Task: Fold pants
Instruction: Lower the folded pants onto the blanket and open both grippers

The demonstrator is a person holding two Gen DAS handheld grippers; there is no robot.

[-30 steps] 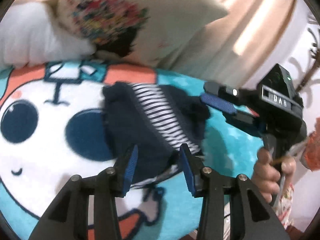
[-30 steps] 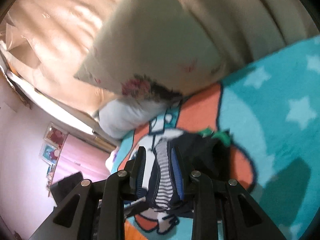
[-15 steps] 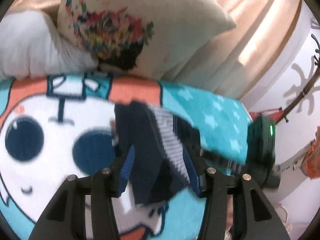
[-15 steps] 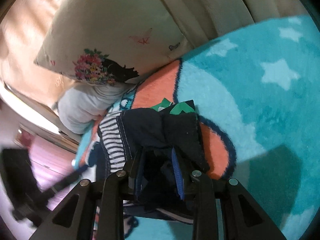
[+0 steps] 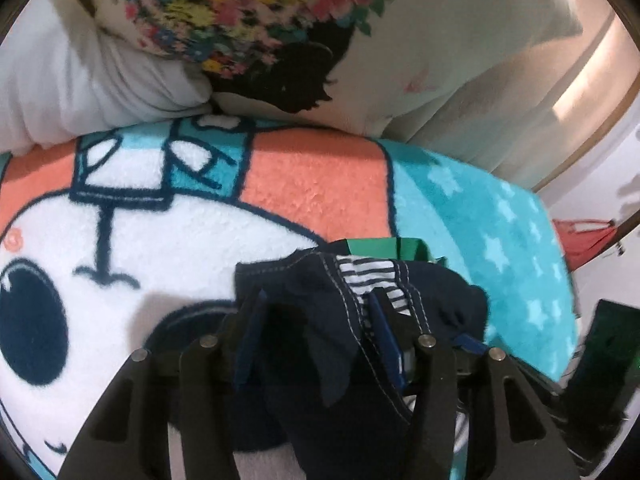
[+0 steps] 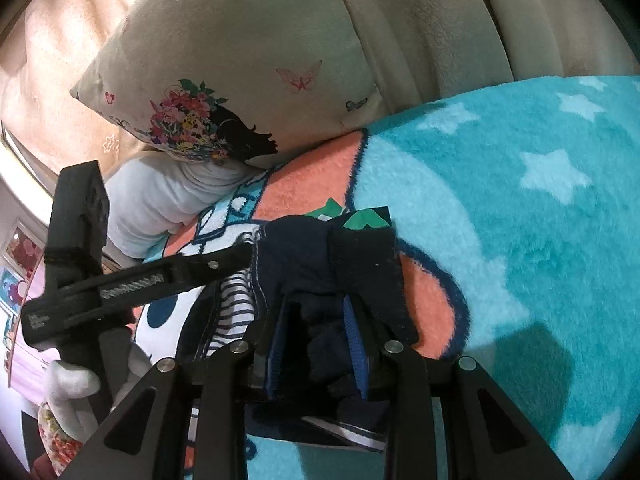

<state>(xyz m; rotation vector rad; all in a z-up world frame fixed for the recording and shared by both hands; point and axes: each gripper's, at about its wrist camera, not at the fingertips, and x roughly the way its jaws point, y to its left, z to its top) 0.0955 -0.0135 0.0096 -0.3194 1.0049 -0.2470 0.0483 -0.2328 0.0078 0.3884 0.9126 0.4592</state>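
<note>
The navy pants point(image 5: 320, 312) with a white-striped lining and a green patch are bunched on the cartoon blanket point(image 5: 192, 240). My left gripper point(image 5: 316, 320) has its blue-padded fingers around a thick fold of the pants, cloth draped between and over them. My right gripper point(image 6: 316, 324) also holds dark pants cloth point(image 6: 332, 256) between its pads. The left gripper's body point(image 6: 120, 280) shows at the left of the right wrist view, its tip reaching into the pants. The cloth hides both pairs of fingertips.
A floral cream pillow point(image 5: 280, 32) and a white pillow point(image 5: 80, 80) lie at the blanket's far edge, against beige curtains point(image 6: 420, 20). The blanket's teal starred part point(image 6: 540, 200) lies to the right. The blanket's right edge point(image 5: 560, 280) drops off.
Both grippers have come down close to the blanket and moved together into the pants. The pants went from spread and lifted to a tight bunch held between the two grippers.
</note>
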